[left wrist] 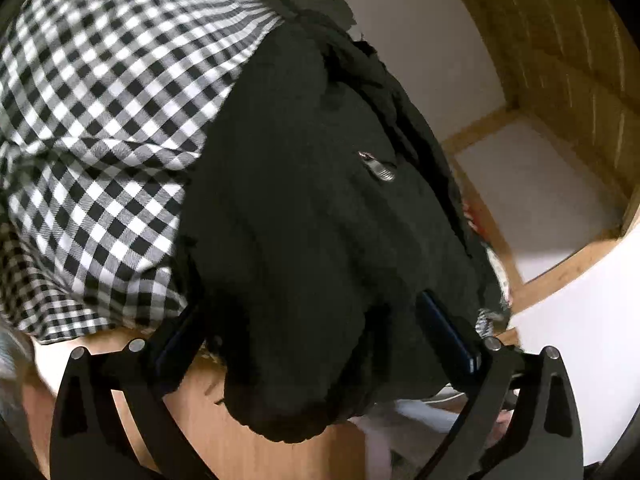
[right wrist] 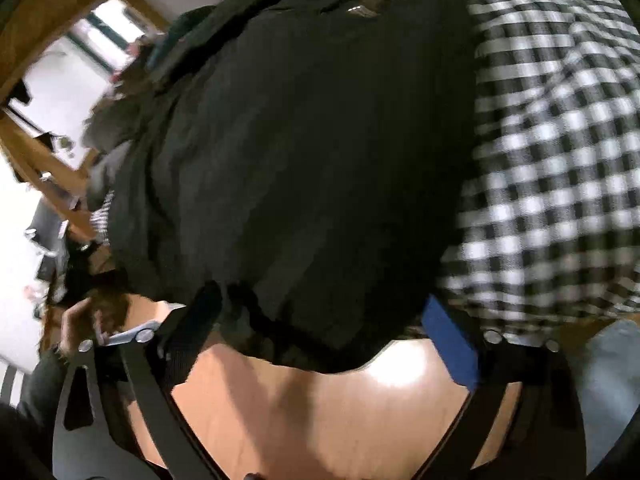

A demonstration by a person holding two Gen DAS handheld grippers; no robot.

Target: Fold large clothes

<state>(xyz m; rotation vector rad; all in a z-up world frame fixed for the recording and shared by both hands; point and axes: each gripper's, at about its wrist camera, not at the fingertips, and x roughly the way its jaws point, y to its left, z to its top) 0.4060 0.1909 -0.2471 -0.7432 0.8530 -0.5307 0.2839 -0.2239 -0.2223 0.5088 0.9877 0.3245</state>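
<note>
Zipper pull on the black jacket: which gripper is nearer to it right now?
Left, probably. The zipper pull sits a short way ahead of the left gripper; from the right gripper it lies far up the black jacket.

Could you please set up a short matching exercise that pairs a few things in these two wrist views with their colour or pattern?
Things:
1. garment between the fingers of the left gripper
2. cloth lying beside that garment
3. zip pull on the garment
4. table top below the right gripper

Colours:
A. silvery metal
B. light wood
C. black
D. black and white check

Pairs: 1-C, 2-D, 3-A, 4-B
</note>
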